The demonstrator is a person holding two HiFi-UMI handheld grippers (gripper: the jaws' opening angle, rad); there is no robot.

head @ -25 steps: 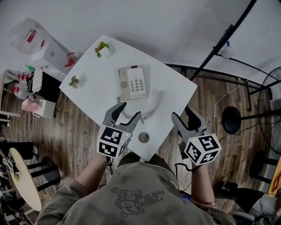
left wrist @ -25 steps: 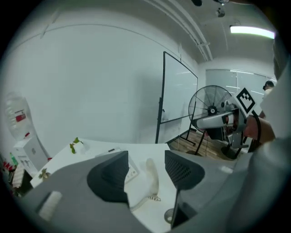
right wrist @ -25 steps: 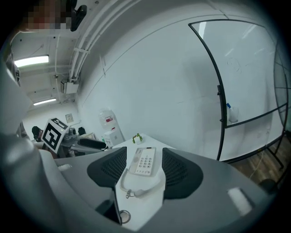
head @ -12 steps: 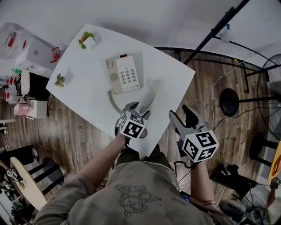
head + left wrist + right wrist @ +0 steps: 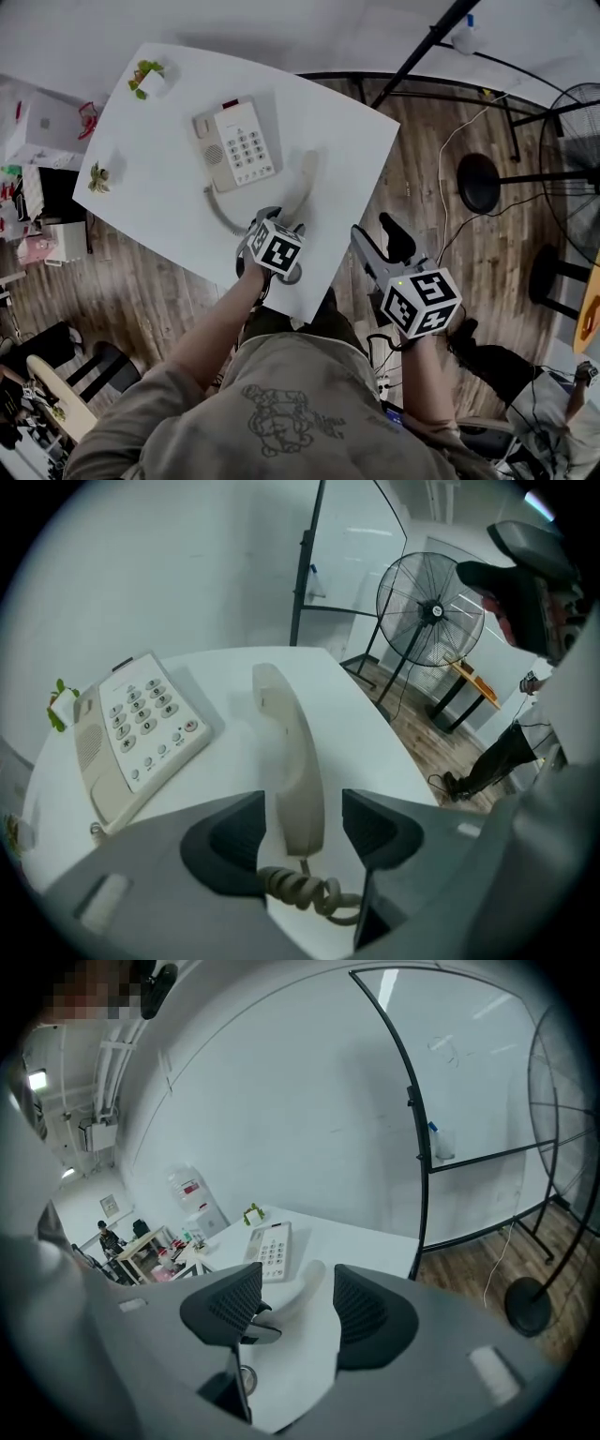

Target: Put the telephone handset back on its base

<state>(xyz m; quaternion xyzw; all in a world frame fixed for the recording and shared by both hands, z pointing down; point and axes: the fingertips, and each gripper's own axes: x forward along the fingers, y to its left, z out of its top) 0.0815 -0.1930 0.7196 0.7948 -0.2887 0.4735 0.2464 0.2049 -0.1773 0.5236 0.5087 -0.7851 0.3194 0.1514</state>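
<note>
Handset [image 5: 302,183] is lying flat on the white counter [image 5: 169,197], off its base [image 5: 234,145], with its long axis running roughly 12 to 6 in the head view and its cord end at 6.

The left tongs [image 5: 278,220] are pointing steeply down over that near end. In the left gripper view the left tongs [image 5: 300,822] are standing spread, straddling the handset [image 5: 289,761] with a sliver of counter showing on each side, so the pads are not yet pinching it. The coiled cord [image 5: 305,892] is bunching just below the jaws. The right tongs [image 5: 375,234] are hanging spread and empty off the counter's edge, at 4 o'clock from the handset, so the left hand is clearly the nearer one.

The base is sitting at 10 o'clock from the handset, close but apart, its axis nearly parallel. Its cradle strip appears to be on the far side of the keypad, so the carry is likely crossing the keys toward 9 o'clock. The counter's edge is running close at 3 o'clock; room toward the base is looking open, with only the cord trailing.
</note>
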